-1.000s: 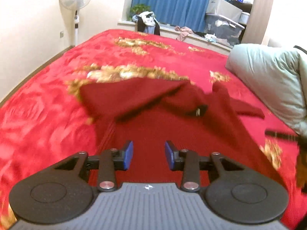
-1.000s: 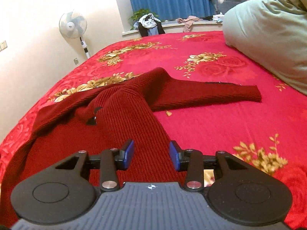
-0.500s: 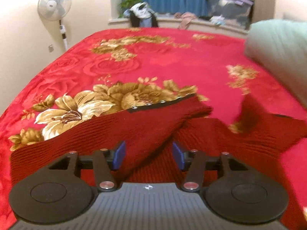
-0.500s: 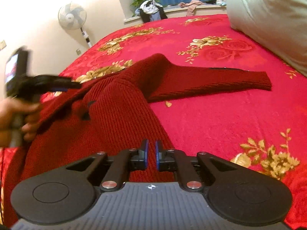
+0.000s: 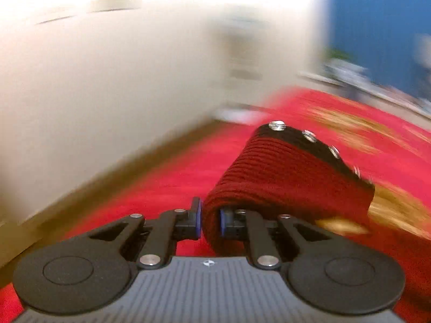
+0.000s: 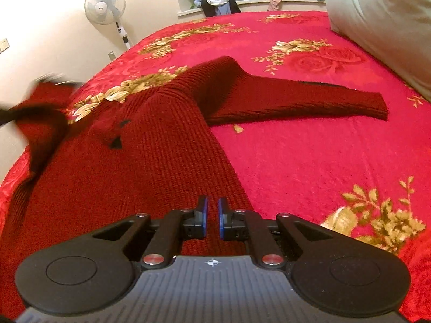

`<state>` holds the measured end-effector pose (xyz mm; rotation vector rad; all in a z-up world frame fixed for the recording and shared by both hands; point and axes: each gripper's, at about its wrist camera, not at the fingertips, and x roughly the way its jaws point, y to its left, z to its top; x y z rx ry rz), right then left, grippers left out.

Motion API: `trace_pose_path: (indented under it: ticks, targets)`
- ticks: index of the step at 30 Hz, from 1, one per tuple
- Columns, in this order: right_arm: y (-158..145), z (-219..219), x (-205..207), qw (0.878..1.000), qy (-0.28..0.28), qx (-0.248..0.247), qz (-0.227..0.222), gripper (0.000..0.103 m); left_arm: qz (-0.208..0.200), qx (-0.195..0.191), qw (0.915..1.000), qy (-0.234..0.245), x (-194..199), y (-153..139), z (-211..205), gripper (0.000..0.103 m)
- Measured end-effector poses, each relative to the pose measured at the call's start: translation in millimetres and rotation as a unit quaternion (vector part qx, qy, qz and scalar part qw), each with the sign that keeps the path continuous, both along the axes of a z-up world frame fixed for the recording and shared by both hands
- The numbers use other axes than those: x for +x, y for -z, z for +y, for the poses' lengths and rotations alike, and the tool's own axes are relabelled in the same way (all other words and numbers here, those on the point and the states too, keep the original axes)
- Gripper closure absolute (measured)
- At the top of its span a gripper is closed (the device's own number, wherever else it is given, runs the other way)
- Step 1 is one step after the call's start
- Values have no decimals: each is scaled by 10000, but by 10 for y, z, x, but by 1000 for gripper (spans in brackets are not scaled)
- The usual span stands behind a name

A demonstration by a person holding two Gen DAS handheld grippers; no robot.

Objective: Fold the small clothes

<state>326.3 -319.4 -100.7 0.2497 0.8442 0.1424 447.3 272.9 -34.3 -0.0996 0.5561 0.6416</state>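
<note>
A dark red knitted cardigan lies spread on the red flowered bedspread, one sleeve stretched out to the right. My right gripper is shut on its near hem, with the knit drawn in between the pads. In the left wrist view my left gripper is closing, and a fold of the cardigan is pinched between its pads. That fold is lifted and shows the black placket with metal snaps. The right wrist view shows this lifted corner as a blur at the far left.
A pale green pillow or quilt fills the bed's far right. A standing fan is by the left wall, and clothes are piled on the window ledge under blue curtains. The left wrist view faces a cream wall beside the bed.
The left gripper has closed on the cardigan's placket edge and swung left toward the wall, lifting it. The right gripper shut on the hem half a second ago and has held still since.
</note>
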Motion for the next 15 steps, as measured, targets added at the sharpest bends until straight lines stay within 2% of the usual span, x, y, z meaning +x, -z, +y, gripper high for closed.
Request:
trace_pose_path:
  ticks: [1,2,3,4,6,8,11,13,15]
  targets:
    - [-8,15,-16,10000,-15,-11,-15,95,91,46,9975,-697,-259,8,333,71]
    - [-10,39,-32,10000,-29,-39,-15,95,191,-105,9917,-1267,-525,51,658,45]
    - [-11,59,-39,10000,-35,-68,-5,95,182,-317,9873,-1545,-732,107,858,42]
    - [-9,91,-49,9999,-50,-105,3,94,175,-378,9839,-1735,-922,176,969,44]
    - [-5,151,-52,9998,-97,-153,-3,87,325,-226,9824,-1824,-1038,239,951,46]
    - [25,219,-50,9996,-122,-266,5,82,135,-527,9900,-1301,-1026,228,877,46]
    - [101,277,-19,9989,-47,-449,106,80,-176,-557,9977,-334,-895,211,593,45]
    - [147,278,-2,9982,62,-570,171,80,-205,-749,9960,437,-749,269,369,45]
    - [200,265,17,9974,137,-661,259,80,-215,-1010,9902,942,-588,336,198,44]
